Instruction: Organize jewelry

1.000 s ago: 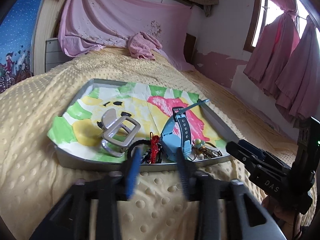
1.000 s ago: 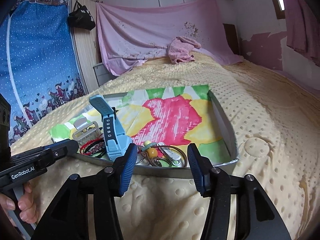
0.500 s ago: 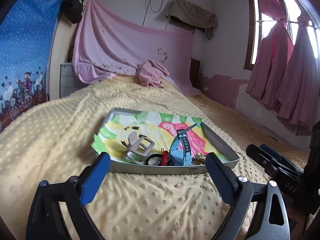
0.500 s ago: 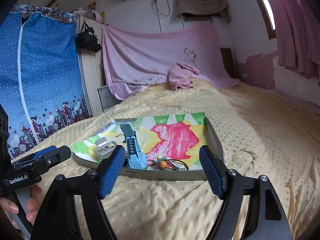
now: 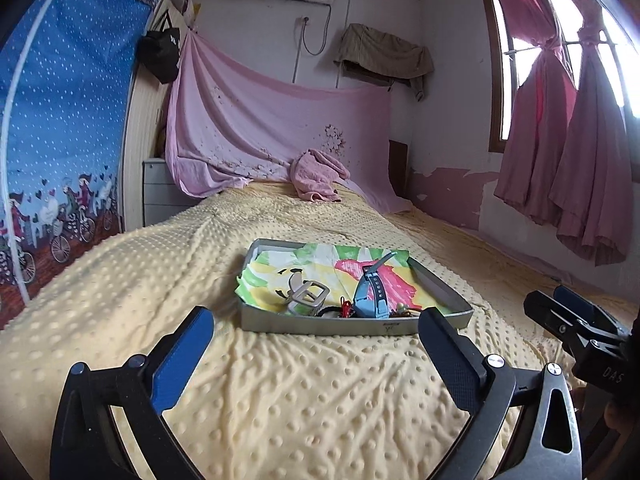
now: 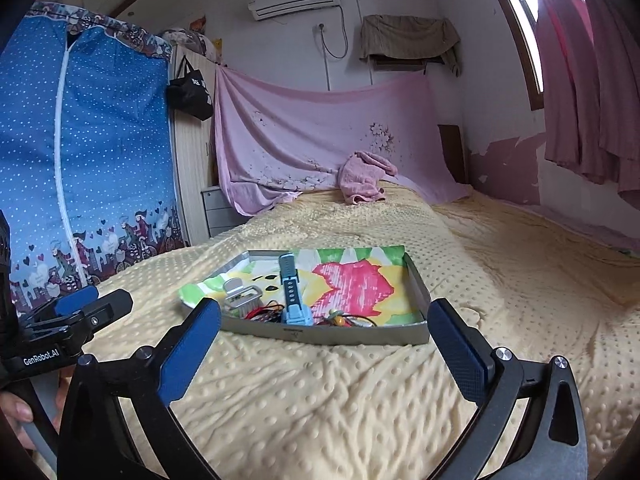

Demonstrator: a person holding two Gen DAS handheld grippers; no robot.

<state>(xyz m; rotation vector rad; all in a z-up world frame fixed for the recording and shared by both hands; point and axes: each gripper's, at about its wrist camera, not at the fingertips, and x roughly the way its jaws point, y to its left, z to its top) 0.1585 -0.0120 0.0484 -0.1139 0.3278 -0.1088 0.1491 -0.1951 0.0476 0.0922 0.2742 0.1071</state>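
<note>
1. Plainly, all the jewelry sits bunched against the near wall of the grey tray (image 5: 352,326), which rests on the yellow bed cover (image 5: 304,400): a blue watch (image 5: 371,294) propped upright, a silver buckle piece (image 5: 306,298) to its left, dark bands with red thread (image 5: 345,311) between them, and a ring of small trinkets (image 6: 348,320) to its right. A grab at any one could drag its neighbour along, I'd say, since they touch or overlap.
2. The watch stands on its strap end; a nudge would likely topple it onto the trinkets.
3. The tray is lined with a loose painted paper (image 6: 352,286) that spills over the far left edge. A fingertip scraping along it may catch and shift everything.
4. The bed is soft and dimpled, so pressing down near the tray could tilt it and slide the pile.
5. The left hand-held gripper (image 5: 316,354) and right hand-held gripper (image 6: 326,350) both hover short of the tray, spread wide and carrying nothing. Side by side as they are, reaching for the same crowded corner risks a knock between them.
</note>
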